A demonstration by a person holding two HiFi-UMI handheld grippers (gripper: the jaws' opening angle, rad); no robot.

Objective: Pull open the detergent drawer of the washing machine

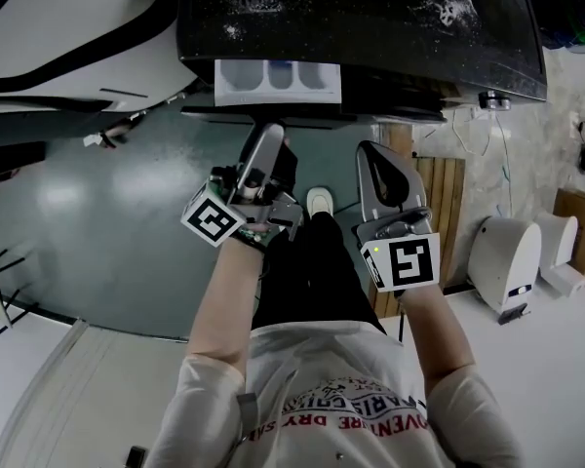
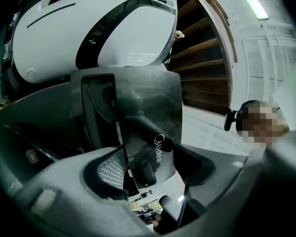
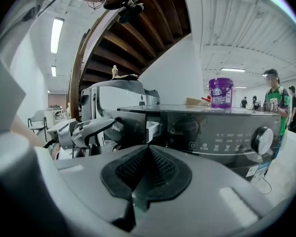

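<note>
The dark washing machine (image 1: 390, 27) fills the top of the head view. Its detergent drawer (image 1: 278, 78) stands pulled out, showing white compartments. My left gripper (image 1: 269, 133) reaches up to the drawer's front. In the left gripper view my left gripper (image 2: 153, 157) is shut on the glossy dark drawer front (image 2: 138, 112), one pad on each side of it. The right gripper view shows the white drawer body (image 3: 153, 126) beside the control panel (image 3: 212, 132). My right gripper (image 1: 378, 152) hangs below the machine's front, right of the drawer. Its pads (image 3: 148, 154) are shut with nothing between them.
A white appliance (image 1: 58, 27) stands left of the washing machine. A purple bucket (image 3: 220, 93) sits on the machine's top and a round dial (image 3: 262, 139) is at the panel's right. White devices (image 1: 507, 261) stand on the floor at right. People (image 3: 274, 98) stand behind.
</note>
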